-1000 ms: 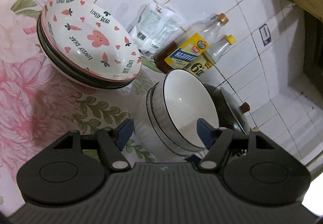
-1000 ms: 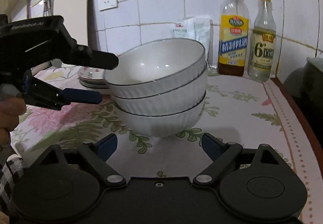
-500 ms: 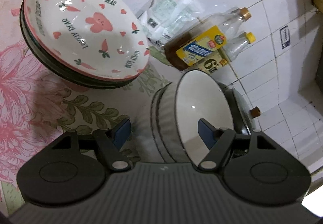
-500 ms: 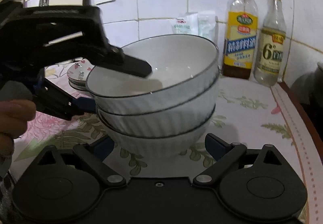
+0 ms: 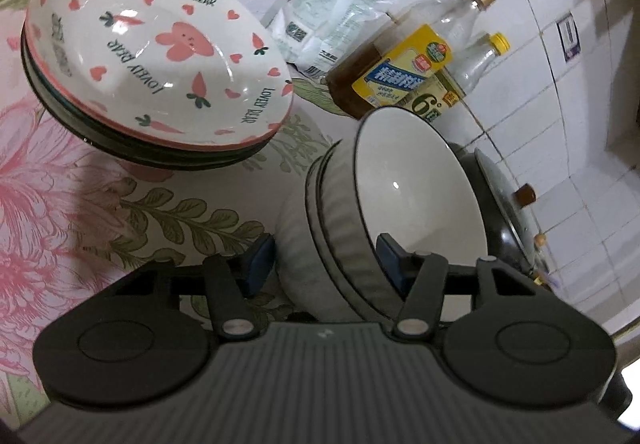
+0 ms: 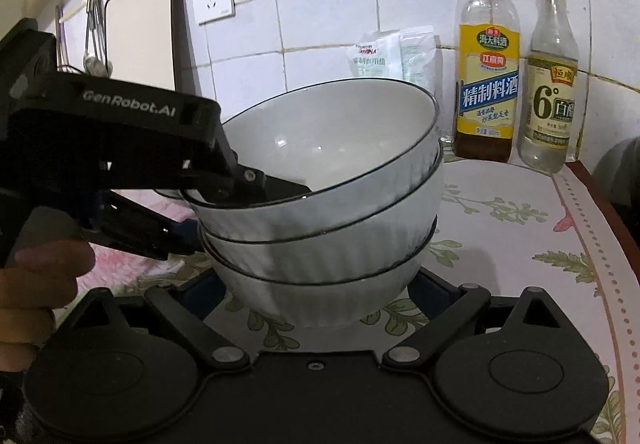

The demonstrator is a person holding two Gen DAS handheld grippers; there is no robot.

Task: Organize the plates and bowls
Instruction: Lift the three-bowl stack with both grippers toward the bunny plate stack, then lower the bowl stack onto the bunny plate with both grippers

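On the flowered counter (image 6: 520, 212) stood my stack of three white bowls (image 6: 320, 228), dead ahead of both grippers. My left gripper (image 5: 326, 264) had come in from the stack's left side, one finger inside the top bowl (image 5: 416, 180), the other outside against the ribbed wall, straddling the near rim. Its jaws had just been closing around that rim, about half open; I could not tell whether the pads were pressing yet. My right gripper (image 6: 316, 290) sat low and close in front of the stack, spread wide, released, a finger on either side of the bottom bowl and holding nothing. The left was the nearer one for lifting the top bowl. Beyond the left gripper, up and to its left, lay the stack of plates (image 5: 156, 72), a carrot-patterned one on top. Two bottles (image 6: 516, 72) stood behind the bowls against the tiled wall.
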